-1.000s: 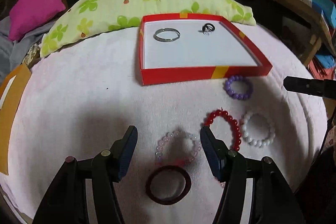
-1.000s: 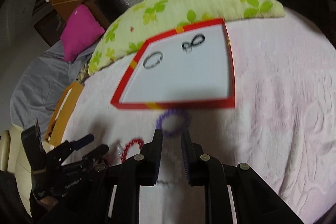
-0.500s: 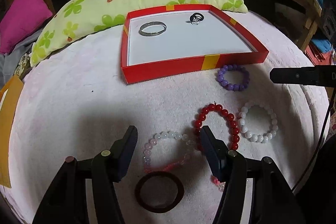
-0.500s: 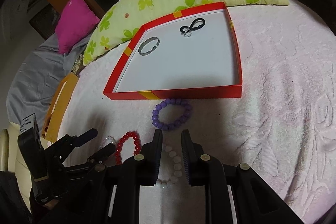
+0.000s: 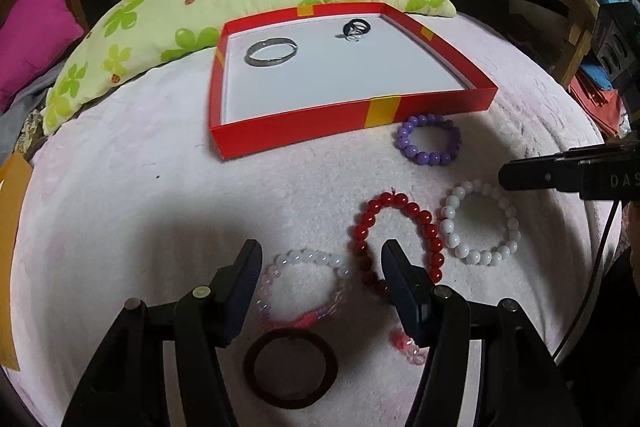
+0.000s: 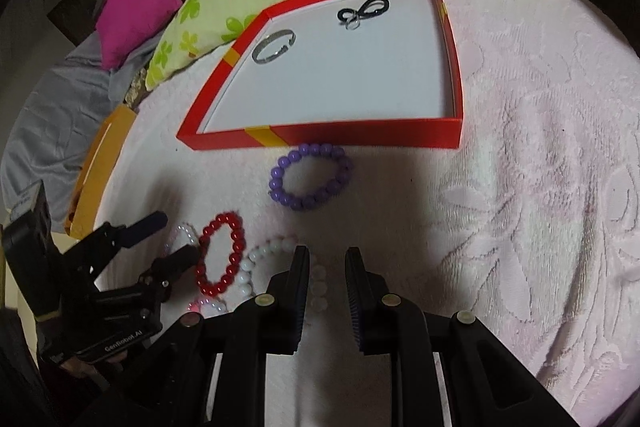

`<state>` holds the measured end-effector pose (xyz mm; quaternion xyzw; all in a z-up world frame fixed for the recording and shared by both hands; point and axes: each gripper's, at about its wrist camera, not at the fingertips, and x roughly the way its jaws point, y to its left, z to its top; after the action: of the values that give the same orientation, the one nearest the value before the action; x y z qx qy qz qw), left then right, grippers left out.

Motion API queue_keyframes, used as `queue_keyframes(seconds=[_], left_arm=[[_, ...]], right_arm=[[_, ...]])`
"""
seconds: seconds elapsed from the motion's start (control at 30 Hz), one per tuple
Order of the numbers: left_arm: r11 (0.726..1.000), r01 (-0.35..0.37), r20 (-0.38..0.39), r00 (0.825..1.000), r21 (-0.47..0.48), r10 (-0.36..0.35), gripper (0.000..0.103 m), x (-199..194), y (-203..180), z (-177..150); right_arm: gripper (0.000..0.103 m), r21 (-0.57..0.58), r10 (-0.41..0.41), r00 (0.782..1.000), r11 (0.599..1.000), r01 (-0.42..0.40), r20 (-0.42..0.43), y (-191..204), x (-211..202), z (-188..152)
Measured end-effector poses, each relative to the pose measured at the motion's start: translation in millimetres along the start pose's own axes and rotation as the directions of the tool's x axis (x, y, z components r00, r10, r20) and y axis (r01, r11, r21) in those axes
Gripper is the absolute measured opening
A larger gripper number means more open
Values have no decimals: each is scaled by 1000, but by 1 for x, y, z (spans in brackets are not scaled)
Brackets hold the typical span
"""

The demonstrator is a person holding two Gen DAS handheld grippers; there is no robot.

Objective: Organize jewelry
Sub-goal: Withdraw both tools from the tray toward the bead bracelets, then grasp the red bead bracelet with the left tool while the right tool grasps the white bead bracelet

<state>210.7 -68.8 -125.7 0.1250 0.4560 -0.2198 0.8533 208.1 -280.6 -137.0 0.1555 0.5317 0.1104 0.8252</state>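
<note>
The left claw [image 5: 320, 279] is hovering with jaws wide and empty, straddling the pale pink bracelet [image 5: 308, 283], which is lying flat on the white cover directly between and just ahead of its fingertips. The right claw [image 6: 327, 267] is standing narrow and empty over the white bracelet [image 5: 480, 223]. The red box [image 5: 288, 135] is lying beyond, holding a silver bangle [image 5: 272, 51]. The left hand appears nearer the pink bracelet.

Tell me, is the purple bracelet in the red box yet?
No, it's out. The purple bracelet lies on the pink blanket just in front of the red box. Inside are only a silver bangle and a small black piece.
</note>
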Motion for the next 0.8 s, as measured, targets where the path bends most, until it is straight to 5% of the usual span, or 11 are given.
queue_keyframes(seconds=[0.17, 0.47, 0.63, 0.8], left_arm=[[999, 23, -5, 1000, 40, -23, 61, 7, -6, 7], [996, 76, -26, 997, 56, -74, 41, 18, -8, 14], [994, 100, -27, 995, 47, -99, 30, 19, -8, 14], [992, 124, -27, 992, 39, -123, 15, 20, -9, 16]], right_arm=[[21, -27, 3, 1000, 1000, -4, -26, 0, 1, -4], [21, -64, -13, 999, 998, 9, -51, 9, 8, -9], [35, -102, -35, 998, 994, 30, -48, 18, 12, -12], [33, -168, -94, 996, 982, 92, -2, 29, 16, -17]])
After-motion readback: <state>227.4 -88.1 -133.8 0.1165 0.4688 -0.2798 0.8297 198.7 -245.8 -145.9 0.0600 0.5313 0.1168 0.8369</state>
